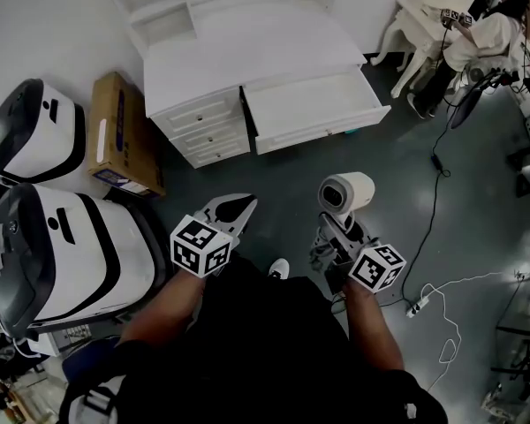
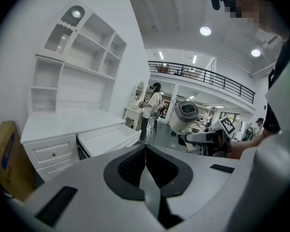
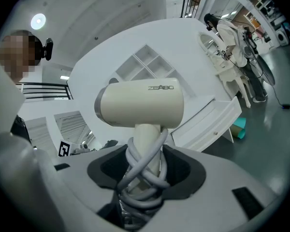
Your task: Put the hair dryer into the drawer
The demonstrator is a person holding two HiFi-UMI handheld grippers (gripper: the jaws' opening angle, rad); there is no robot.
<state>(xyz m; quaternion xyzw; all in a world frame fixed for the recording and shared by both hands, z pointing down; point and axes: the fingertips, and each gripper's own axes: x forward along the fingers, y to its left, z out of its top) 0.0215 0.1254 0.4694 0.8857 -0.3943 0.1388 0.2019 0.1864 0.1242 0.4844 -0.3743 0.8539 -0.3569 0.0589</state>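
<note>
A cream hair dryer (image 1: pixel 345 193) with a grey cord wound round its handle stands upright in my right gripper (image 1: pixel 336 235), which is shut on the handle. In the right gripper view the hair dryer (image 3: pixel 140 104) fills the middle, barrel lying sideways above the jaws. The open drawer (image 1: pixel 316 107) of the white desk (image 1: pixel 247 51) lies ahead of it, apart. That drawer (image 3: pixel 210 121) shows at right behind the dryer. My left gripper (image 1: pixel 231 210) hangs beside it, shut and empty; its jaws meet in the left gripper view (image 2: pixel 146 151), with the drawer (image 2: pixel 108 137) beyond.
Left of the desk stand a cardboard box (image 1: pixel 124 135) and two black-and-white machines (image 1: pixel 66 254). A person (image 1: pixel 477 38) stands by white chairs at the far right. A power strip and white cable (image 1: pixel 442 303) lie on the grey floor.
</note>
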